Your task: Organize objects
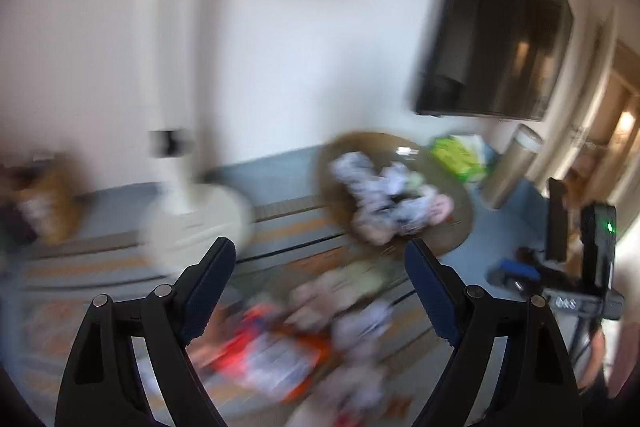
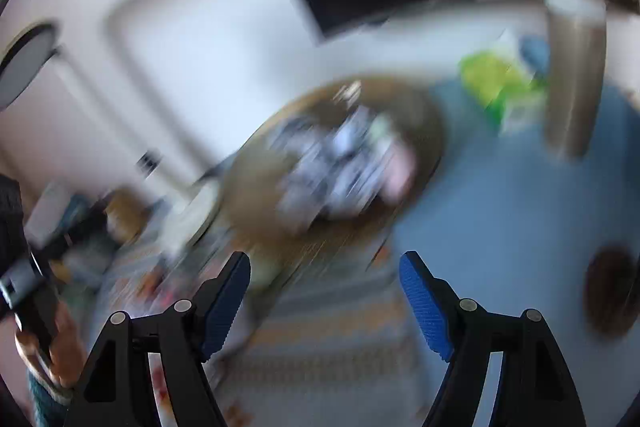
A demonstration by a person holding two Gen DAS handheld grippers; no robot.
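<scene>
Left wrist view, heavily blurred: left gripper [image 1: 320,263] spread wide, nothing between its blue-padded fingers [image 1: 208,291], above a striped rug [image 1: 80,267]. Scattered on the rug near the fingers, a loose pile of small clothes [image 1: 280,339] in orange, white and pink. Farther off, right of centre, a round brown woven basket [image 1: 460,223] holding more crumpled white and grey pieces [image 1: 380,195]. Left of the basket, a white fan base [image 1: 196,223]; right of it, a green and yellow bag [image 1: 460,155] and a metallic cylinder bin [image 1: 510,167] on blue floor. Dark television [image 1: 500,39] on the far wall. Right gripper [image 1: 560,259] at the right edge, too small to tell its grip.

Right wrist view, also blurred: right gripper [image 2: 324,287] likewise spread wide and holding nothing, over the striped rug [image 2: 332,347]. Basket [image 2: 256,195] straight ahead, clothes [image 2: 332,163] heaped inside. Green bag [image 2: 496,83] and cylinder bin [image 2: 576,75] far right.
</scene>
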